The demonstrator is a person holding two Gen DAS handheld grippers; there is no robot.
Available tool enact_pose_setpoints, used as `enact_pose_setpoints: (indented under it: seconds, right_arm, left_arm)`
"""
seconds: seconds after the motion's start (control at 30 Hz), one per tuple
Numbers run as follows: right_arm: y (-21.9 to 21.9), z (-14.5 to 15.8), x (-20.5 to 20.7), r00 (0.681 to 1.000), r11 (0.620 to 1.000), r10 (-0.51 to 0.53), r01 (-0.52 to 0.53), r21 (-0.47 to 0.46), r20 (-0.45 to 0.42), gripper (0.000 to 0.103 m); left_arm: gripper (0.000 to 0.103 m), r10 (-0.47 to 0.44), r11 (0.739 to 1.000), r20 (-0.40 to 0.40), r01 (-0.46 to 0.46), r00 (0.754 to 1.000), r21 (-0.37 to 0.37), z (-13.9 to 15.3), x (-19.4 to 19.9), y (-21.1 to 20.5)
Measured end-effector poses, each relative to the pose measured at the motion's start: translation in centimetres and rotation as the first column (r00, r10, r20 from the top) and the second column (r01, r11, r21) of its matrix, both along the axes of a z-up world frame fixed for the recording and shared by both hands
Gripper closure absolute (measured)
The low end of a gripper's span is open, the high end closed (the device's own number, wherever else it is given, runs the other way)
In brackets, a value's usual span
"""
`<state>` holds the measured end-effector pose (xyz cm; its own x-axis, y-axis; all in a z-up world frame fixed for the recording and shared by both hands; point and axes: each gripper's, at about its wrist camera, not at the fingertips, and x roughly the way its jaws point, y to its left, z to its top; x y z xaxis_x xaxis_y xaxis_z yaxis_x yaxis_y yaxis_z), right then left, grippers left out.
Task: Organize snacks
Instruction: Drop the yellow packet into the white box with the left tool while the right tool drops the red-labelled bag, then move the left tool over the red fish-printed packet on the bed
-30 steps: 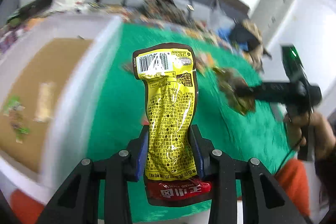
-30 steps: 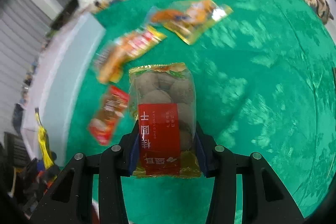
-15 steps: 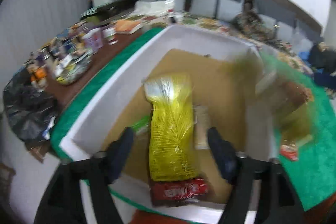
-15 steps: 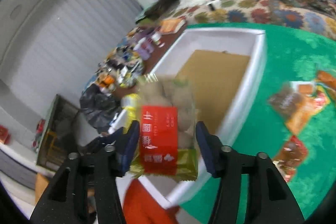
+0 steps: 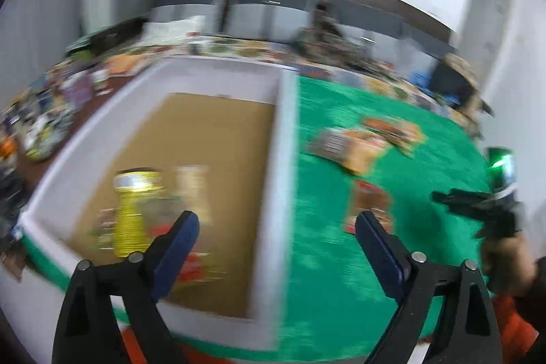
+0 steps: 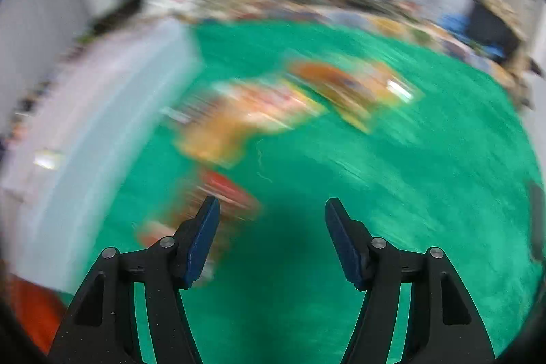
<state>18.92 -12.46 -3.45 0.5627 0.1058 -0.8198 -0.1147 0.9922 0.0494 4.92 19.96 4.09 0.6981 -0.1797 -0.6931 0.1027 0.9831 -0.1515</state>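
Now, starting at your left: the white box (image 5: 285, 166) fills the nine o'clock half of the left wrist view, and the yellow packet (image 5: 131, 210) lies on its brown floor at about eight o'clock, with other blurred wrappers beside it that you cannot tell apart. Your left gripper (image 5: 274, 229) hangs over the box's right wall, its jaws opening wide, with nothing between them. So the drop into the box looks done on this side.

Moving right, the green cloth (image 5: 341, 261) carries the loose snacks (image 5: 365, 142) at around one o'clock of that view, well apart from the box, and a red packet (image 5: 370, 203) lies nearer, just past your right-hand finger.

Your right gripper (image 6: 271, 219) points down at the cloth, its jaws opening too and empty. In its view a red packet (image 6: 225, 193) sits at ten o'clock, just beside the left fingertip, with the orange packets (image 6: 245, 115) farther up at eleven to twelve.

You seem to be between drops and the next pickup. Next, you should steady both hands, since everything is smeared, then square the right jaws over the nearest red packet before closing.
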Motion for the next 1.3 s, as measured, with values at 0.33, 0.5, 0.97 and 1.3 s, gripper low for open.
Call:
enact_pose_setpoints:
  seconds: [0.33, 0.5, 0.97, 1.3]
  right_arm:
    - [-10.4, -5.8, -3.0, 0.981, 0.981, -0.189, 0.191, -0.036, 0.046, 0.035]
    - [-11.7, -5.8, -3.3, 0.979, 0.981, -0.192, 0.194, -0.023, 0.065, 0.029]
    - [-12.3, -6.0, -3.1, 0.976, 0.977, -0.209, 0.21, -0.025, 0.058, 0.022]
    - [-12.3, -6.0, -3.1, 0.976, 0.977, -0.209, 0.21, -0.025, 0.058, 0.022]
  left_arm:
    - [0.007, -0.24, 0.964, -0.217, 0.258, 0.946, 0.057, -6.3, 4.9, -13.3]
    - [0.007, -0.236, 0.96, -0.243, 0.264, 0.941, 0.089, -8.3, 7.9, -15.3]
    - [0.007, -0.236, 0.952, -0.314, 0.284, 0.92, 0.118, -13.3, 12.7, -18.2]
    - [0.0, -0.211, 0.947, -0.296, 0.27, 0.932, 0.173, -14.4, 13.9, -17.9]
